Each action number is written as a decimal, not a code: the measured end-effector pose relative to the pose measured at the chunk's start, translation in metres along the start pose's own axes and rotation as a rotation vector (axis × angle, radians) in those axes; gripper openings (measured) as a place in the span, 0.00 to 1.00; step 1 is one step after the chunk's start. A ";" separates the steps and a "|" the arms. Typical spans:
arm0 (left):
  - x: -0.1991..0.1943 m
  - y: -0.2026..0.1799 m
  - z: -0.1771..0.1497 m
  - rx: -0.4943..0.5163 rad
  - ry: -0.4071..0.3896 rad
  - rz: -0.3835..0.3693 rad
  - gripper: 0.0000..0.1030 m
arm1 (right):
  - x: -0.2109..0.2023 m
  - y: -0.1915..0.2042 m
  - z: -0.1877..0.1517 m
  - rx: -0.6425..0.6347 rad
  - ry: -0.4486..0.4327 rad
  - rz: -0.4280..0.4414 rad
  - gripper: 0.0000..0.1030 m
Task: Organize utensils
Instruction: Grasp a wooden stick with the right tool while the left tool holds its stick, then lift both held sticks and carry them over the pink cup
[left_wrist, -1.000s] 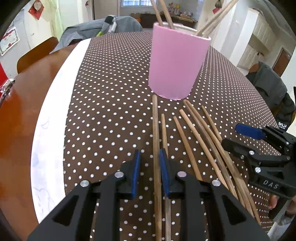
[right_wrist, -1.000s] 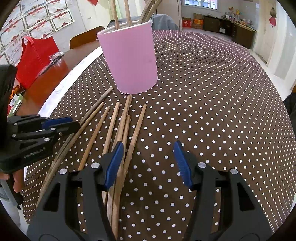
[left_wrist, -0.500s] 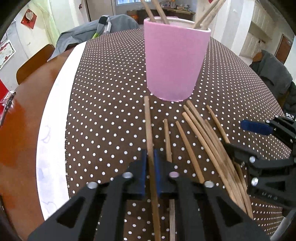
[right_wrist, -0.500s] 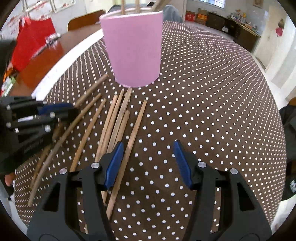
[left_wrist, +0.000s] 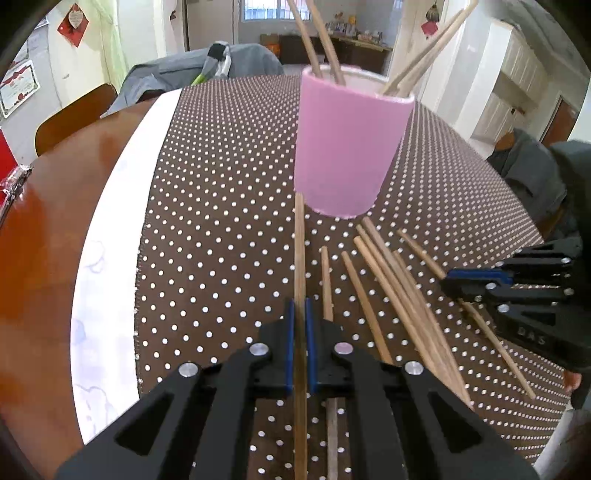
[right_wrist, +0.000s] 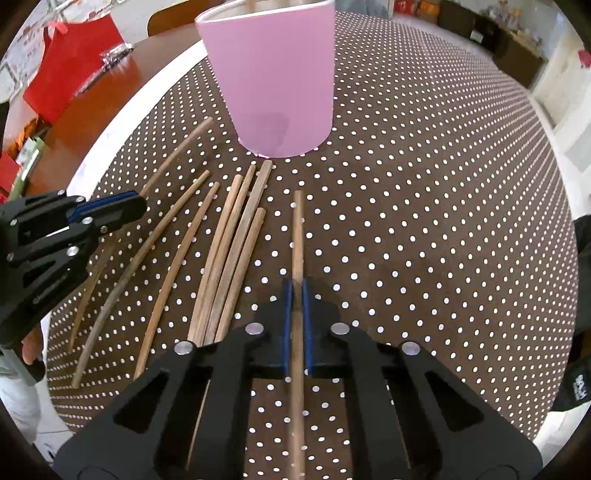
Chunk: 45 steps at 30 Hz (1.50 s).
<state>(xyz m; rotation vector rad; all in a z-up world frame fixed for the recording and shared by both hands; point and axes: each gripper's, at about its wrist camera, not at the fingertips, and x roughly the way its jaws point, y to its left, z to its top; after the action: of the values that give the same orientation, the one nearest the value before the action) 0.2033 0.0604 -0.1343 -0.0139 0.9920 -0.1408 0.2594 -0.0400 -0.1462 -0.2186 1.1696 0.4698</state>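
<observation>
Your left gripper (left_wrist: 300, 310) has its fingers pinched on a chopstick (left_wrist: 299, 258) that runs straight ahead from between them, its far tip just beside the base of the pink cup (left_wrist: 349, 147). Right of those fingers, loose chopsticks (left_wrist: 391, 280) fan out on the dotted cloth (left_wrist: 221, 221) over the bench. Only the left wrist view shows the chopsticks standing in the cup (left_wrist: 325, 40); in the right wrist view the cup's rim is cut off at the top edge.

Your right gripper (right_wrist: 296, 291) has its fingers pressed onto a second chopstick (right_wrist: 297, 236), which points toward the cup (right_wrist: 273, 81) but stops short of it. The loose bundle (right_wrist: 232, 251) lies left of these fingers, and only this view shows the red bag (right_wrist: 70, 62) far left.

A second ago both pairs of fingers stood spread; half a second ago the left had already closed while the right was still wide apart. Now both are clamped.

Each held chopstick's near end is hidden under the gripper body. Whether either stick has left the cloth is hard to make out.
</observation>
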 end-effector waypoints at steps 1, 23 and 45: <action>-0.003 -0.001 -0.001 -0.002 -0.009 -0.006 0.06 | -0.001 -0.004 -0.001 0.008 -0.003 0.007 0.06; -0.113 -0.043 0.025 0.035 -0.633 -0.291 0.06 | -0.149 -0.024 -0.026 0.065 -0.641 0.188 0.06; -0.099 -0.031 0.111 -0.075 -1.047 -0.193 0.06 | -0.181 -0.012 0.058 0.097 -1.013 0.187 0.06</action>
<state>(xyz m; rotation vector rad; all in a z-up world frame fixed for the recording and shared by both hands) 0.2395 0.0362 0.0113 -0.2301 -0.0533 -0.2380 0.2576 -0.0703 0.0417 0.2104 0.2136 0.5831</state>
